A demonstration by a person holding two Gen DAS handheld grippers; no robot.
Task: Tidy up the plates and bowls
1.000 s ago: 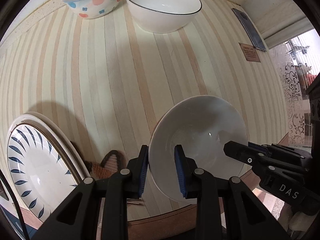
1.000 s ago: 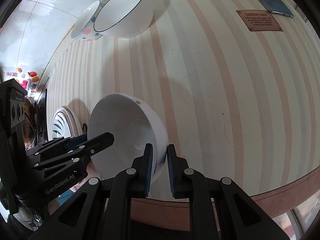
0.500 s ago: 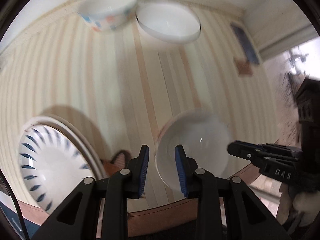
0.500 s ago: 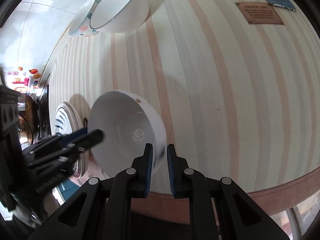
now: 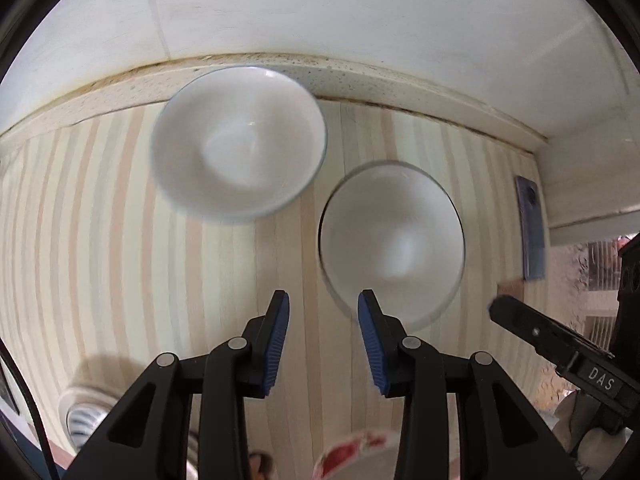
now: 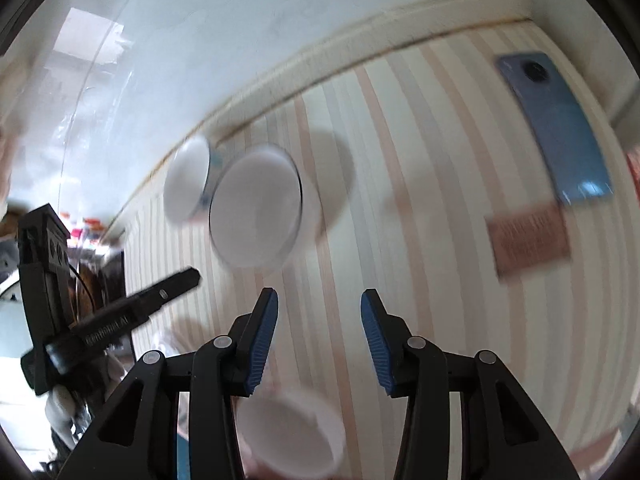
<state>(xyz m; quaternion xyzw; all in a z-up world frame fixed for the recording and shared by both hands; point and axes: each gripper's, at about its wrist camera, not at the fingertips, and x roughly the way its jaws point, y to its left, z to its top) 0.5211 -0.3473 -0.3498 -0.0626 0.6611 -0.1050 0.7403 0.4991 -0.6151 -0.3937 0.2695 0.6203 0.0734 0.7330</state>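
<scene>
Both grippers are open and empty above the striped table. In the left wrist view my left gripper (image 5: 322, 340) points at two white bowls near the back wall: a blue-rimmed bowl (image 5: 240, 140) on the left and a black-rimmed bowl (image 5: 392, 240) on the right, just ahead of the right finger. My right gripper (image 6: 316, 340) sees the same pair further off, the black-rimmed bowl (image 6: 256, 208) in front of the patterned one (image 6: 186, 188). A white bowl (image 6: 292, 436) sits low between the right gripper's arms. A stack of plates (image 5: 86, 412) shows at the lower left.
A blue phone (image 6: 556, 128) and a brown card (image 6: 528, 240) lie at the table's right. The wall (image 5: 320, 12) runs close behind the bowls. The other gripper shows in each view: right one (image 5: 560, 352), left one (image 6: 120, 312). A red-patterned rim (image 5: 352, 448) shows at the bottom.
Both grippers have let go of the white bowl and opened. They have swung up and forward toward the two bowls at the back. The frames are motion-blurred.
</scene>
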